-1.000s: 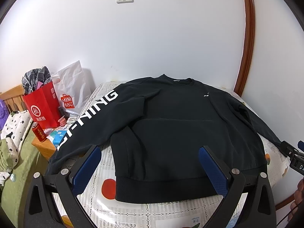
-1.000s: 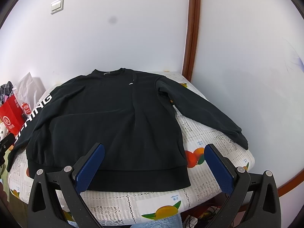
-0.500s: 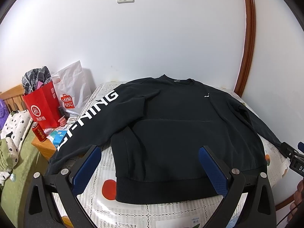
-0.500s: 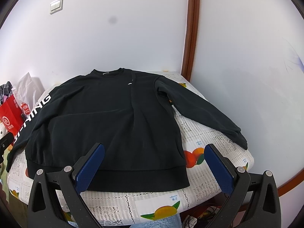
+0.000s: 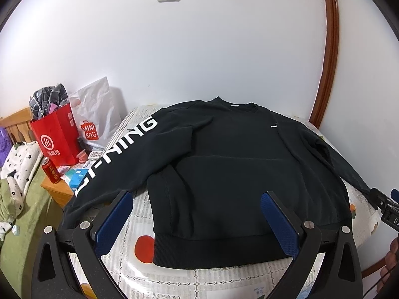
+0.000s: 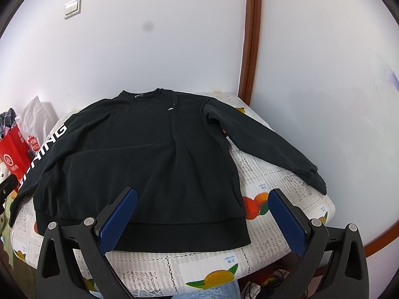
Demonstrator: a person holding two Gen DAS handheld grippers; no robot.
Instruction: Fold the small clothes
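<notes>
A black sweatshirt (image 5: 237, 164) lies flat, front up, on a small round table, also seen in the right wrist view (image 6: 139, 157). Its left sleeve with white lettering (image 5: 117, 154) hangs off the table's left edge. Its right sleeve (image 6: 269, 142) stretches toward the right edge. My left gripper (image 5: 197, 221) is open and empty, held above the hem. My right gripper (image 6: 203, 216) is open and empty, above the hem's right part. The right gripper's tip shows at the edge of the left wrist view (image 5: 385, 205).
The table (image 6: 279, 191) has a fruit-print cloth and stands in a white wall corner with a brown door frame (image 6: 250, 37). Left of it, a wooden stand (image 5: 56, 189) holds a red bag (image 5: 56, 137), a white bag (image 5: 96, 114), a can (image 5: 51, 169) and boxes. A bed (image 5: 17, 174) lies far left.
Both grippers have hardly moved; the right wrist view drifts slightly. The sweatshirt lies unchanged.
</notes>
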